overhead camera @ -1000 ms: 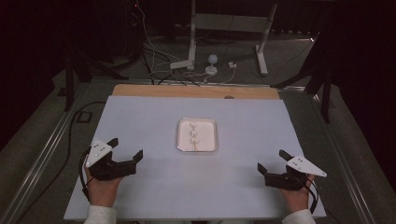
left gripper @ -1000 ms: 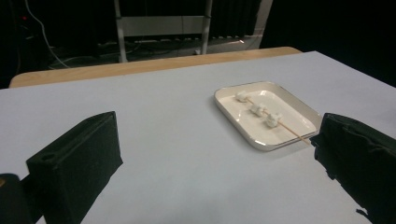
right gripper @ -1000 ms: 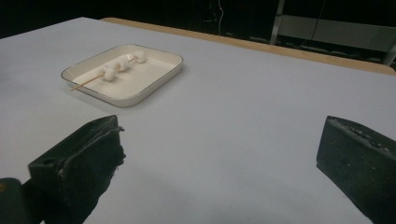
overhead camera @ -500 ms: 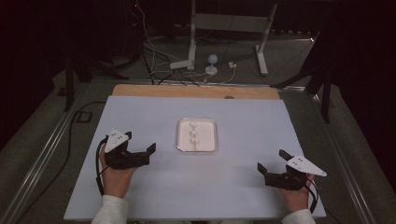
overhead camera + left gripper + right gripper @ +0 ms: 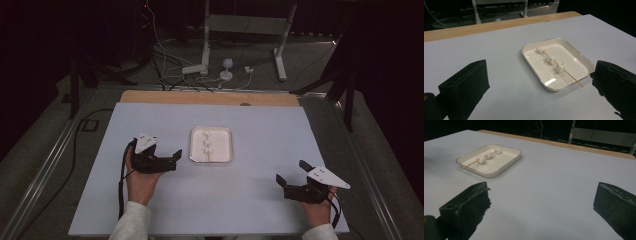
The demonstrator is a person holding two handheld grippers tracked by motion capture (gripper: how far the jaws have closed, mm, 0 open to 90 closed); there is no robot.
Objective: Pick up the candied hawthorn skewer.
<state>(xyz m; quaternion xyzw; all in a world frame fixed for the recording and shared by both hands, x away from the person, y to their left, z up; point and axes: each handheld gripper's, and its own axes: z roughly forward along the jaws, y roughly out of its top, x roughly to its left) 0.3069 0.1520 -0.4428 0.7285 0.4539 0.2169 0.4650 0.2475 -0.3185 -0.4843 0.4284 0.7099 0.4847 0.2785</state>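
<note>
White tray (image 5: 194,150) mid-table, holding thin wooden skewer (image 5: 574,78) threaded with three small marshmallow-like pieces (image 5: 550,59). Left gripper (image 5: 172,159) just beside tray's left edge, jaws spread and empty; right gripper (image 5: 292,176) well apart from tray toward its near right, jaws likewise spread and empty. Probably very light, pieces soft and squashable, stick brittle; best pinched gently at bare end overhanging tray's near rim.

White lumps (image 5: 207,144) on the skewer (image 5: 564,71) too small to identify (forearms cropped at bottom edge)
</note>
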